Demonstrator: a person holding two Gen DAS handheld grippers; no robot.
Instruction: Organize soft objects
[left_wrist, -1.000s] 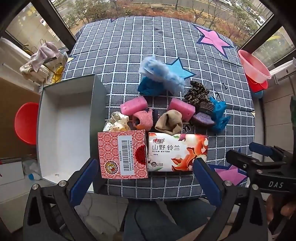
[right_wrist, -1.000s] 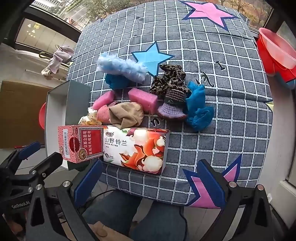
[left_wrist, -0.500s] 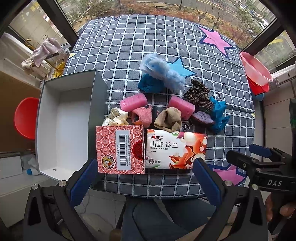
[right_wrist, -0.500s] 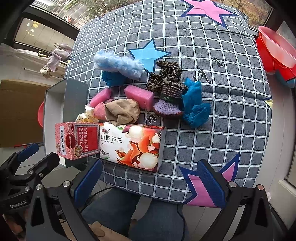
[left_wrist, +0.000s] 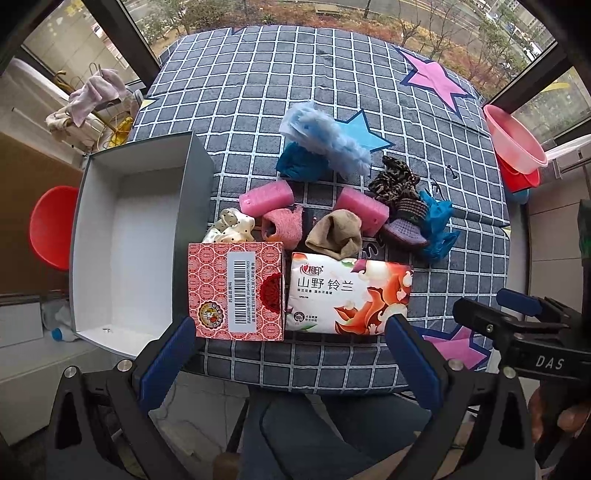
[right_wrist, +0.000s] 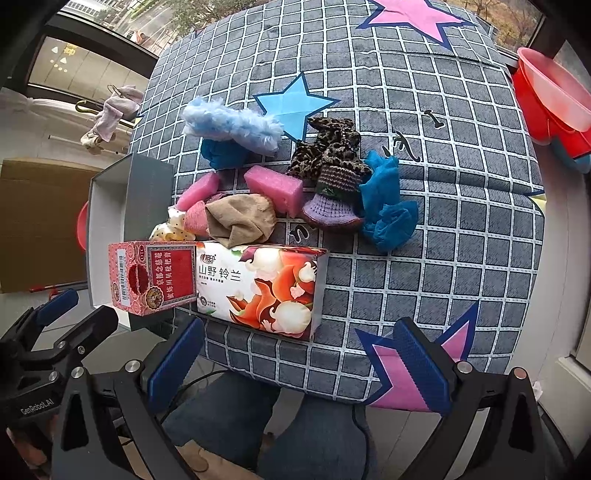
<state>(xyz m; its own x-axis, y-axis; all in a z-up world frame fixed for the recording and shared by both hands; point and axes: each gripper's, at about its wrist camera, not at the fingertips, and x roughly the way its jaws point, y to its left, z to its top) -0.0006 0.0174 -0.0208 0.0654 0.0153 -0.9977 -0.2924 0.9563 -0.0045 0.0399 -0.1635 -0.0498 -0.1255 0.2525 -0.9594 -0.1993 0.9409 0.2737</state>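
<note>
— Jaws on both sides?
— Spread wide and empty: left gripper (left_wrist: 286, 354) and right gripper (right_wrist: 299, 363) hang off the near edge of the grey checked counter (left_wrist: 332, 92).
— And the soft things?
— Heaped just behind the floral tissue pack (left_wrist: 349, 295): a beige sock (left_wrist: 336, 236), pink foam blocks (left_wrist: 266, 197), a fluffy blue duster (left_wrist: 325, 138). Left of the pack stands a red patterned carton (left_wrist: 236, 290), then the open grey box (left_wrist: 125, 243).
</note>
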